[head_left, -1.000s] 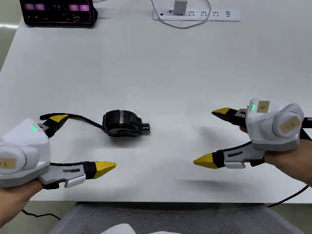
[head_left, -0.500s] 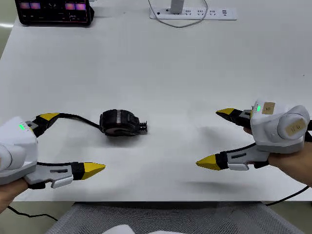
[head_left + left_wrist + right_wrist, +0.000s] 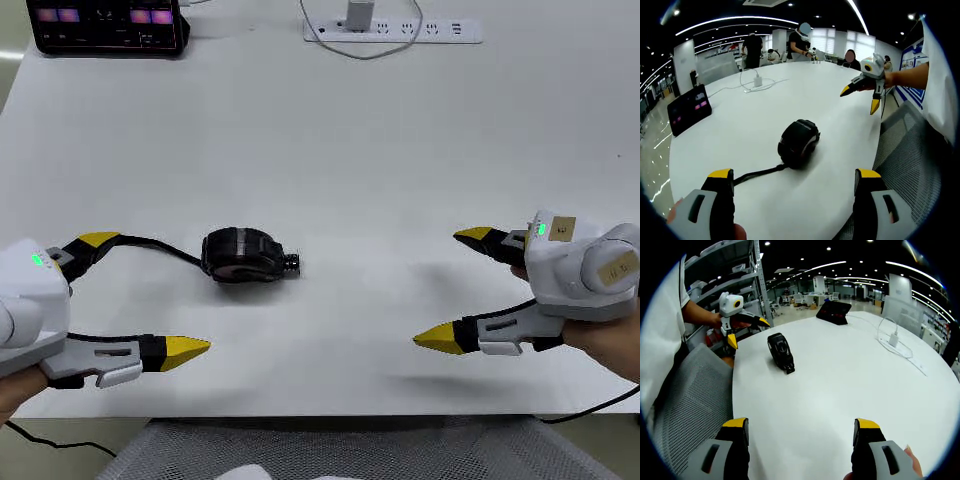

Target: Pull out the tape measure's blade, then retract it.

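One tape measure [image 3: 243, 256] — black, rounded

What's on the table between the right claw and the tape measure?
Nothing: bare white table separates the right claw from the tape measure, clearest in the head view.

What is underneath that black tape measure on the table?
The tape measure lies directly on the white table, its black strap trailing across the tabletop. The spot beneath its case is covered, so nothing more can be told.
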Available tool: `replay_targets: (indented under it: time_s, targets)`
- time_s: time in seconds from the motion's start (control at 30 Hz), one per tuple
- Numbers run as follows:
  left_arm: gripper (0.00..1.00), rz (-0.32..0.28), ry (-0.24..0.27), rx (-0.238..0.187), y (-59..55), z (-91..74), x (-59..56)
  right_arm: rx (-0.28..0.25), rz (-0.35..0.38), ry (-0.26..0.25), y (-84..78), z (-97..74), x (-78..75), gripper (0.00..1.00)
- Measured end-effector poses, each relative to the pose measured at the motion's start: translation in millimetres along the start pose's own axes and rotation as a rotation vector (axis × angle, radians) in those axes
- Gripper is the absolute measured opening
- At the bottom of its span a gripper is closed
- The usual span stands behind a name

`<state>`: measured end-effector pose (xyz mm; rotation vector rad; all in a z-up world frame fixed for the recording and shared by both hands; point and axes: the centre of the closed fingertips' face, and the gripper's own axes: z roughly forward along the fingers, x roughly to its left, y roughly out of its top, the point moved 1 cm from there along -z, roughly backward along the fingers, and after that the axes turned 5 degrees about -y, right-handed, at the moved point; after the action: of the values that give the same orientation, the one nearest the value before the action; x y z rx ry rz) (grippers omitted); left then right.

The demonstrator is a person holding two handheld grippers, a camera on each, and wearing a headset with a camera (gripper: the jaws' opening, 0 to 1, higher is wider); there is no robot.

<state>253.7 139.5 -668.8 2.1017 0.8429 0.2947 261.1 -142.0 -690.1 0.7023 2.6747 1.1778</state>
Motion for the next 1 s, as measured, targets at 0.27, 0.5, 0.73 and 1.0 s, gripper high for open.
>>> replay_targets:
  time_s: [0.27, 0.5, 0.73, 1.0]
  targets:
    - [0.99, -0.002, -0.009, -0.002, 0.4, 0.8, -2.8, 0.008, 0.003, -0.012, -3.7, -5.1, -3.5, 0.85]
    - [0.99, -0.007, -0.008, -0.015, 2.4, -1.0, -0.2, 0.015, 0.007, -0.019, -6.2, -8.2, -4.8, 0.85]
    - [0.99, -0.008, 0.003, -0.029, 4.7, -3.7, 5.7, 0.018, 0.009, -0.02, -7.7, -11.1, -5.1, 0.85]
    - [0.99, -0.011, -0.002, -0.027, 4.7, -3.4, 5.2, 0.022, 0.011, -0.023, -9.2, -12.8, -4.3, 0.85]
